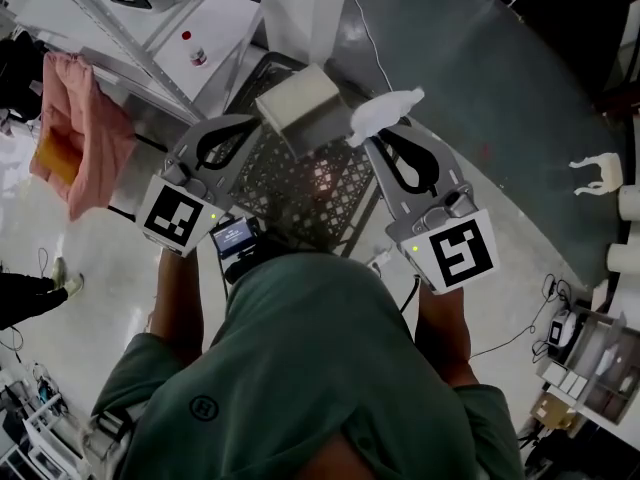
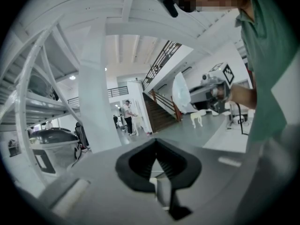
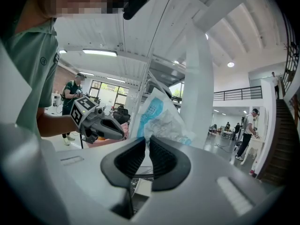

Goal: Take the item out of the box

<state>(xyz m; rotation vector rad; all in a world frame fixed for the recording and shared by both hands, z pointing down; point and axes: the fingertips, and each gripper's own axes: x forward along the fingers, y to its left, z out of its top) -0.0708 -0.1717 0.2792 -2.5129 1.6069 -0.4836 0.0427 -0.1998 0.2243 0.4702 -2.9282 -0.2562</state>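
The right gripper is clamped on the edge of the white, blue-printed packet, holding it up clear of the pale box and above the black crate. This is probably so it hangs free. The left gripper is closed on nothing, near the box, perhaps ready to steady it.

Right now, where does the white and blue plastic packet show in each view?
Head view: packet upper centre, held by the right gripper.
Left gripper view: packet right of centre, at mid-height.
Right gripper view: packet centre, pinched between the jaws.
Shared landmark: the white pillar.
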